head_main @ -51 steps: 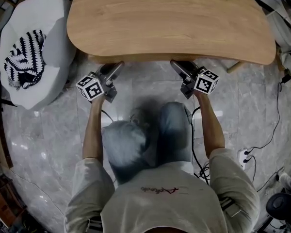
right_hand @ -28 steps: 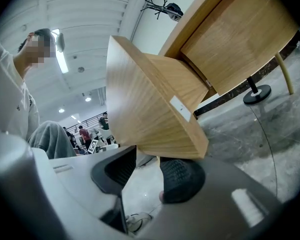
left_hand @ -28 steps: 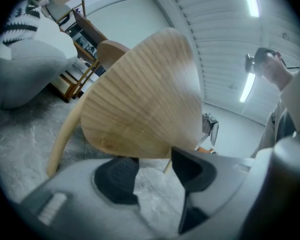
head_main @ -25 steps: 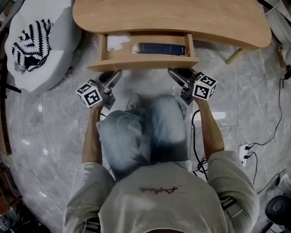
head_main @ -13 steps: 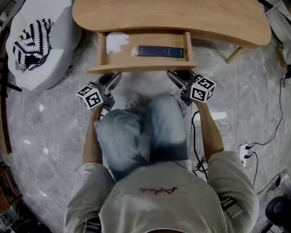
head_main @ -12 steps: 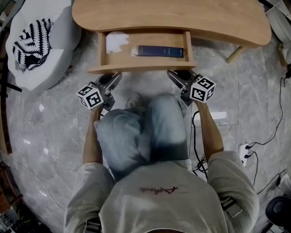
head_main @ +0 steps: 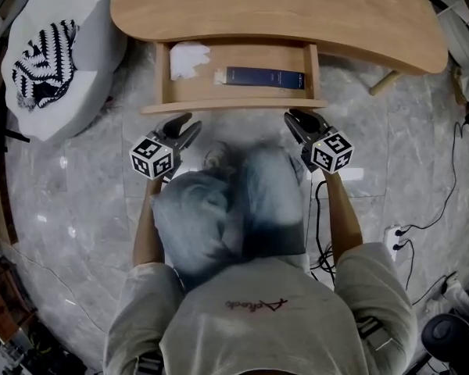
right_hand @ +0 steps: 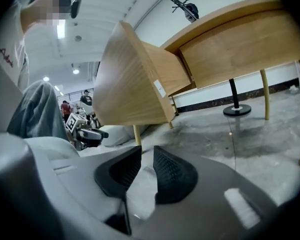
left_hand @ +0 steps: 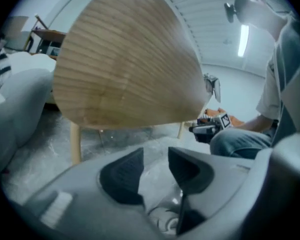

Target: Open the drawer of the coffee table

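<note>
Drawer (head_main: 234,105) now stands pulled out; left gripper (head_main: 185,125) and right gripper (head_main: 302,119) hang clear, empty fingers narrowing. Task seems done.

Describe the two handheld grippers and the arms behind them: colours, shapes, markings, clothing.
The left gripper and right gripper are grey, with dark tapering jaws lined by black ribbed pads; both pairs have just been closing, nothing between them. Each carries a white cube with black square markers. Pale shirt sleeves end near the elbows. A black cable runs beside the right forearm.
</note>
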The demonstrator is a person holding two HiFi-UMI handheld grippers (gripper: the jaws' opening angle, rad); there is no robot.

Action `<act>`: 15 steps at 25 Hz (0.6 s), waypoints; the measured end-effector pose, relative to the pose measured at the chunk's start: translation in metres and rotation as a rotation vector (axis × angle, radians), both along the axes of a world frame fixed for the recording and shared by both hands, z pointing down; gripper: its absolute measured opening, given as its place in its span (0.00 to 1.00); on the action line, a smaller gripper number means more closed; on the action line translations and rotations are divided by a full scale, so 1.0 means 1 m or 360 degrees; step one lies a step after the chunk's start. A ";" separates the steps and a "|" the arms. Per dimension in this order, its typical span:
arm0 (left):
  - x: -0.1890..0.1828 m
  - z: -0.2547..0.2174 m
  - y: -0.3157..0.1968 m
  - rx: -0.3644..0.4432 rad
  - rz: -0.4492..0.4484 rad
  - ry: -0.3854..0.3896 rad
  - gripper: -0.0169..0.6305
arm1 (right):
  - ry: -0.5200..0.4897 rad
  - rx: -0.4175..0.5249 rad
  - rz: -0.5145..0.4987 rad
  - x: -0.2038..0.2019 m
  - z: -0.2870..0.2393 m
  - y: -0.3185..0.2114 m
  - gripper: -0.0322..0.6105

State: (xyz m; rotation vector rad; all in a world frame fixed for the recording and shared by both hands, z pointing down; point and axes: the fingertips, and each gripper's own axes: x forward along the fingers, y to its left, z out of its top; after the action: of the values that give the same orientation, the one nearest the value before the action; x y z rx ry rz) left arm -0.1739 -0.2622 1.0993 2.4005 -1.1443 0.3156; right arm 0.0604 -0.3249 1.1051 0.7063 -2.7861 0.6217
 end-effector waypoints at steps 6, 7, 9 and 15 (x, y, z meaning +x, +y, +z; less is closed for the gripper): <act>-0.015 0.015 -0.018 0.0009 -0.0038 -0.0081 0.10 | 0.0252 0.0083 0.0101 -0.005 0.019 -0.020 0.06; -0.019 0.018 -0.023 -0.0013 -0.0053 -0.0073 0.09 | 0.0284 0.0067 0.0113 -0.007 0.022 -0.024 0.06; -0.026 0.020 -0.025 -0.0089 -0.0090 -0.0050 0.03 | 0.0359 0.0000 0.0149 -0.009 0.025 -0.026 0.06; -0.038 -0.005 -0.006 -0.0365 -0.0188 -0.0020 0.03 | 0.0555 -0.0260 0.0318 -0.001 -0.001 -0.010 0.06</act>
State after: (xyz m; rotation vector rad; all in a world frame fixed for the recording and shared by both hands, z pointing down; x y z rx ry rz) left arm -0.2124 -0.2685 1.0942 2.1261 -1.1816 0.4002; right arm 0.0599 -0.3353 1.1041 0.9620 -2.3368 0.6786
